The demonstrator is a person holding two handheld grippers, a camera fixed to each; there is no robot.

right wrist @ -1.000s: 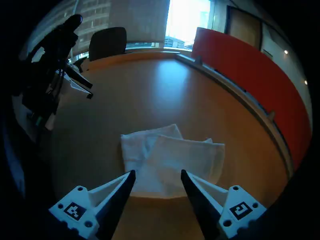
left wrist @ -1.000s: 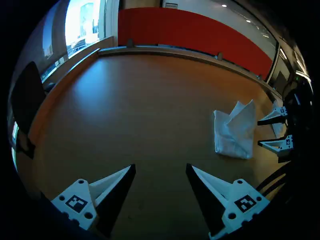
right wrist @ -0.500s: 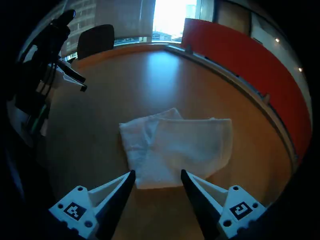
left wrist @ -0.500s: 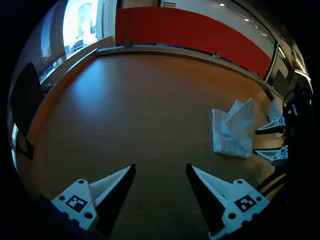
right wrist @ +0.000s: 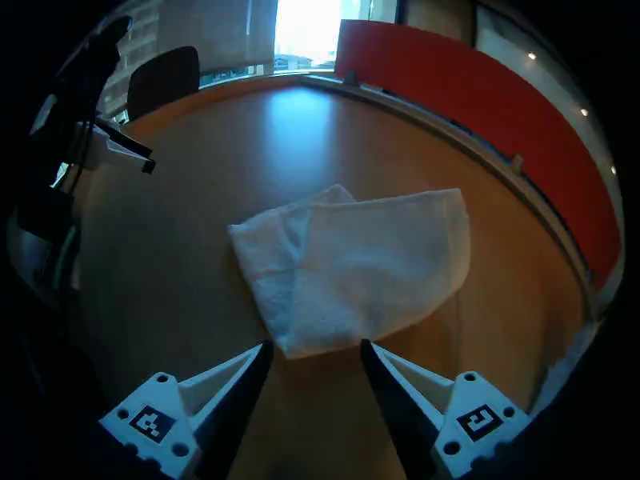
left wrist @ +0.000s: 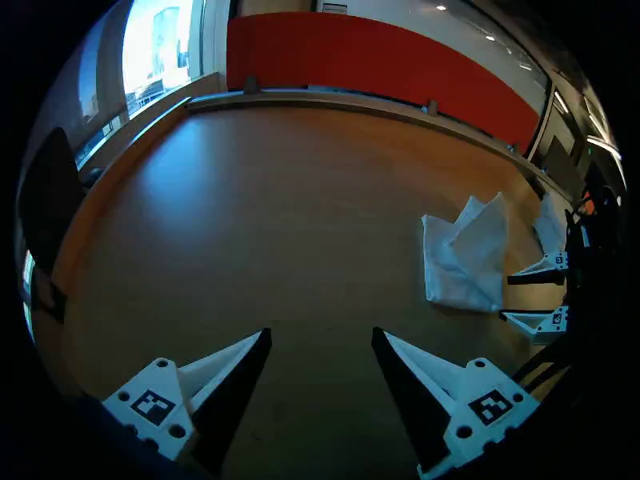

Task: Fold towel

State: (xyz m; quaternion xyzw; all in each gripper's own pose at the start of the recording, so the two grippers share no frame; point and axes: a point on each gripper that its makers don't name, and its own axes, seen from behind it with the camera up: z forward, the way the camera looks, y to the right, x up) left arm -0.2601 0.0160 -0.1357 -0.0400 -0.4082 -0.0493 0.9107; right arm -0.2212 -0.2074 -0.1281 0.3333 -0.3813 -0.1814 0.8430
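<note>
The right tool (right wrist: 317,343) stands wide, with a broad gap between its two fingers and nothing clamped between them. Its tips sit right at the near edge of the towel (right wrist: 352,264), one on either side of the nearest corner; I cannot tell whether they touch the cloth. In the left gripper view the same tool (left wrist: 506,298) comes in from the right, its fingers spread and just beside the towel's (left wrist: 468,256) edge.

The left tool (left wrist: 321,330) is also wide and holds nothing, with bare desk (left wrist: 280,224) ahead of its fingers. It is well apart from the towel. In the right gripper view it (right wrist: 144,158) shows far off at the left, with a dark shape behind it.

The towel is white and lies flat on the brown wooden desk (right wrist: 200,200), folded over so that one layer overlaps another at an angle.

Beyond the desk runs a long red partition (left wrist: 384,64), with a bright window (left wrist: 160,48) at the corner and a dark chair (right wrist: 164,76) at the desk's far edge.
</note>
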